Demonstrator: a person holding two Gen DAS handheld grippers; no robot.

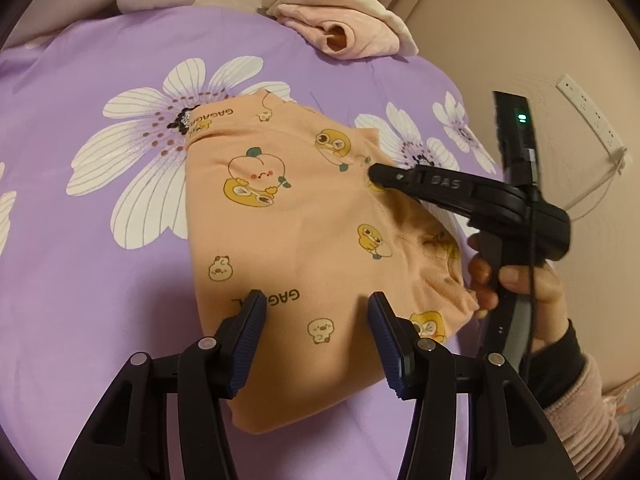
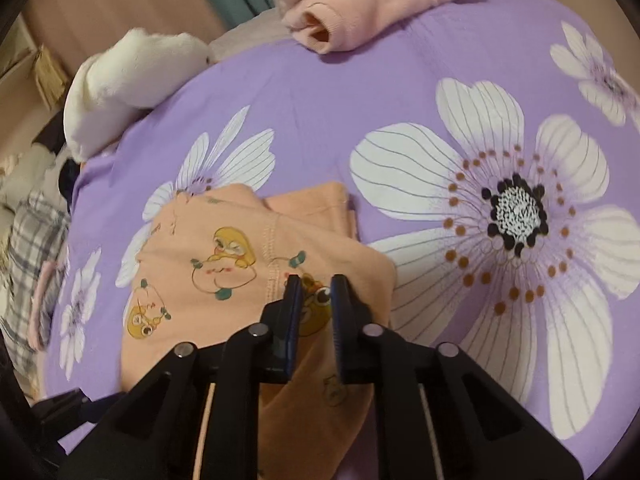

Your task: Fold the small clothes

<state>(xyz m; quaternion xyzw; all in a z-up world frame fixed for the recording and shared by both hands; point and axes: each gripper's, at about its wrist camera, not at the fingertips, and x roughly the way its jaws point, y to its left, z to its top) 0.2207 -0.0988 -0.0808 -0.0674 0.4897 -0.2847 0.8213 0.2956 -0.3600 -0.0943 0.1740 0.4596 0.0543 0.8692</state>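
The orange clothes point(image 1: 296, 240) lie folded in the middle of the purple bed sheet point(image 1: 100, 260). The left claw point(image 1: 316, 336) is open wide above them. The right claw point(image 2: 316, 300) is narrow, with cloth showing between its fingers; a pinch I cannot tell.

Small peach-orange garment point(image 1: 288, 248), printed with yellow ducks, peaches and "GAGA" lettering, lies folded flat on the purple flowered bedspread point(image 1: 100, 264), partly covering one large white flower. Its layers are stacked, with a stitched seam and a second folded edge showing at the far side in the right wrist view point(image 2: 248, 256). A second, pale pink garment point(image 1: 340, 32) lies bunched and rolled at the bedspread's far edge, well apart from the first.
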